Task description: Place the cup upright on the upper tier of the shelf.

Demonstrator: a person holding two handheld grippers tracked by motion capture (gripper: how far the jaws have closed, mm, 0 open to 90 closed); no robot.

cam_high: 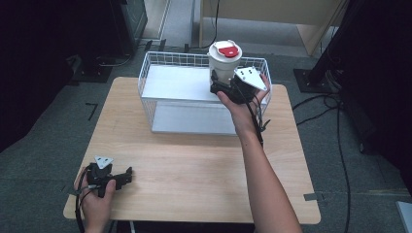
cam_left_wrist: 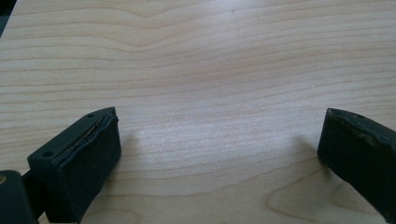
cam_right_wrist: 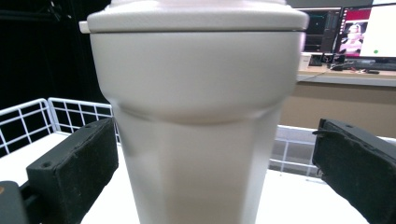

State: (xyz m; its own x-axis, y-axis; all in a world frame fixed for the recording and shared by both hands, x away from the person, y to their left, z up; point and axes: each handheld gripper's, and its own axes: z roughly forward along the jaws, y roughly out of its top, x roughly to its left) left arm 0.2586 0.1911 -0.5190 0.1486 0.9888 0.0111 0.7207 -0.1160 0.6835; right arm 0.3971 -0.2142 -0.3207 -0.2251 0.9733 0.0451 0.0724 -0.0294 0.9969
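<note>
The cup [cam_high: 224, 63], white with a white lid and a red tab on top, was the thing I worked with. In the high view it was at the right far part of the white wire basket [cam_high: 145, 82], which stood on the wooden table [cam_high: 194, 170]. My right gripper [cam_high: 221, 87] was at the lower body of the cup. My left gripper [cam_high: 127, 175] was resting on the table near the left front corner, well apart from the basket.

In the left gripper view the two black jaws were wide apart, and between them was bare wood.

In the right gripper view the cup [cam_right_wrist: 196, 140] stood upright between the jaws, very close to the camera. The jaws were apart; there was a gap on the right side, and on the left side I could not tell if the pad touched the wall.

I judged the cup to be light and rather smooth, maybe slippery, with a wall that could bend under strong pressure. I would take it on the narrower body under the wide band, not on the lid, and press gently.
</note>
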